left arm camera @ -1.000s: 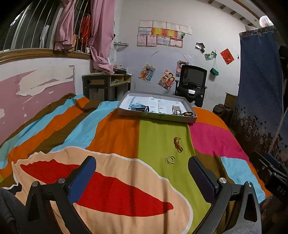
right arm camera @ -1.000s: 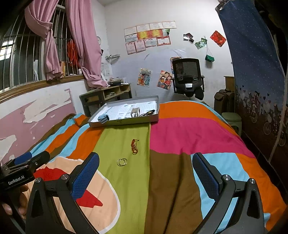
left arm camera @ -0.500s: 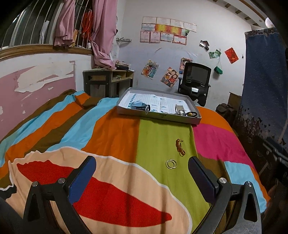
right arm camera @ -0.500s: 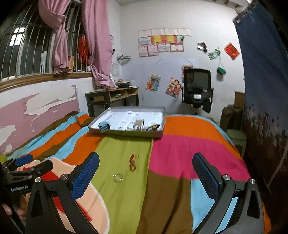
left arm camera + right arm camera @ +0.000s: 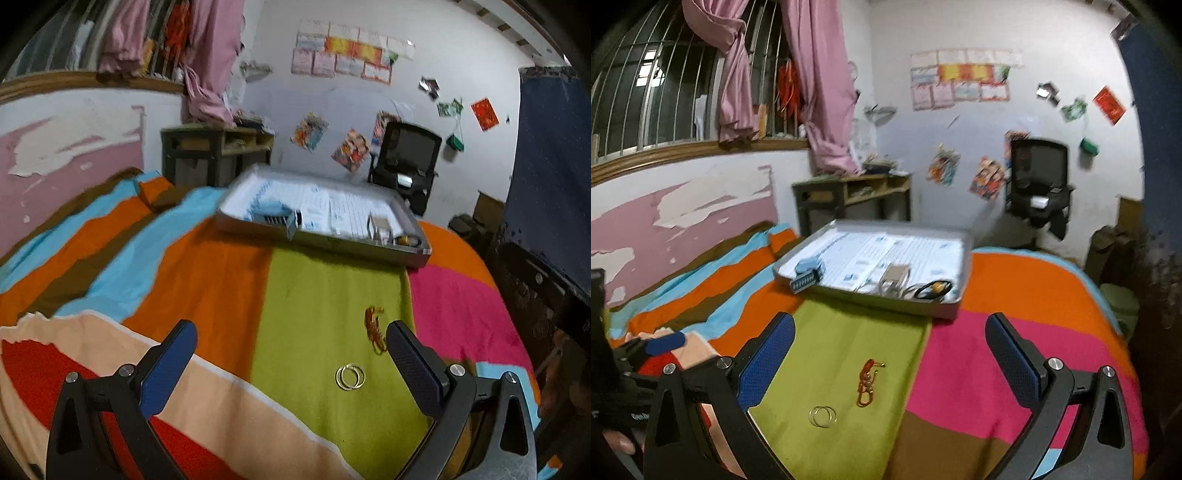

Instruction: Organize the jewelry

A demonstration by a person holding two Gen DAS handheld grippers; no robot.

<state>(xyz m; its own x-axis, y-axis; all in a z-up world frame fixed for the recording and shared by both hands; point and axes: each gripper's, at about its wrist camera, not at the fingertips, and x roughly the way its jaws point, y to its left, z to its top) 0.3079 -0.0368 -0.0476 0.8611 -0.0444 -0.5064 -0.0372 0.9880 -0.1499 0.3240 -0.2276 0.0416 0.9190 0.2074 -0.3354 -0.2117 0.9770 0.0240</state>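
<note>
Both grippers had been brought lower and closer to the bed than a second before, so a pickup appeared to be near. The left gripper and the right gripper were held with jaws spread wide, nothing between them. The pair of rings and the orange chain were left unmoved on the green stripe, just beside each other, well apart from the tray. The rings were framed larger than earlier.

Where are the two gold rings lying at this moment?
The gold rings lie on the bedspread's green stripe, just left of the orange chain, nearer the tools than the tray.
</note>
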